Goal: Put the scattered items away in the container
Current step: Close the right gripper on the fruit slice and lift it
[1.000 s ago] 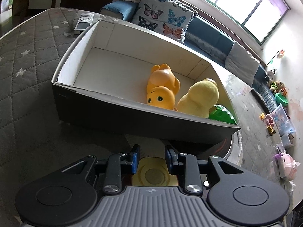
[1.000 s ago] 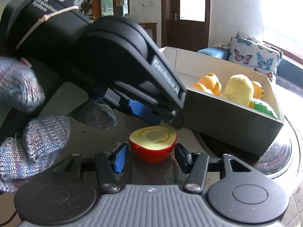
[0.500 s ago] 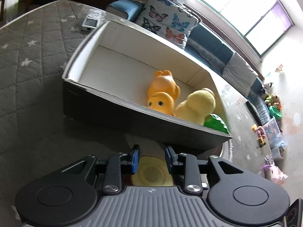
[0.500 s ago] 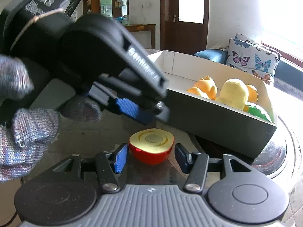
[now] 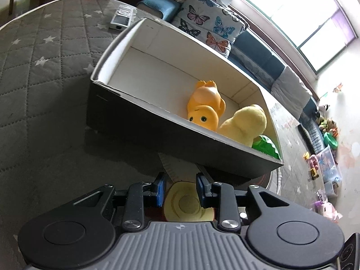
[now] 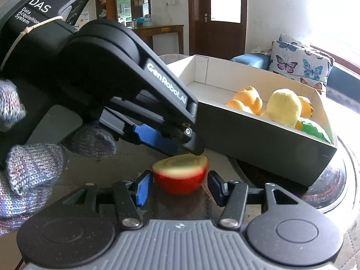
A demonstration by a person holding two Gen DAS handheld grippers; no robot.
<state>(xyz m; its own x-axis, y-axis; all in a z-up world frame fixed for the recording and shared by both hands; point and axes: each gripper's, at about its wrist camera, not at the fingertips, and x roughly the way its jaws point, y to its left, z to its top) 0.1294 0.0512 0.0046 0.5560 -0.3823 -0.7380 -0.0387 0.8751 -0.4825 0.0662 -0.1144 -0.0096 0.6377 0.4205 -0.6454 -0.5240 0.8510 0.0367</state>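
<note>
A halved red toy apple (image 6: pixel 180 175) with a pale cut face sits on the table between my right gripper's (image 6: pixel 178 187) open fingers; the left pad looks to touch it. My left gripper (image 5: pixel 181 190) hovers over the same apple half (image 5: pixel 186 204), fingers apart on either side of it; it shows from the side in the right wrist view (image 6: pixel 171 139). The dark box with white inside (image 5: pixel 157 121) holds an orange toy (image 5: pixel 205 103), a yellow plush (image 5: pixel 245 123) and a green toy (image 5: pixel 265 146).
A grey quilted star cloth (image 5: pixel 45 67) covers the table. A remote (image 5: pixel 121 19) lies beyond the box. A round dark mat (image 6: pixel 324 186) sits under the box's right end. A sofa with butterfly cushions (image 5: pixel 209 24) stands behind. A gloved hand (image 6: pixel 27 168) holds the left gripper.
My left gripper has tilted and come lower over the apple half. My right gripper has moved closer around the apple half, which now looks tipped and slightly blurred.
</note>
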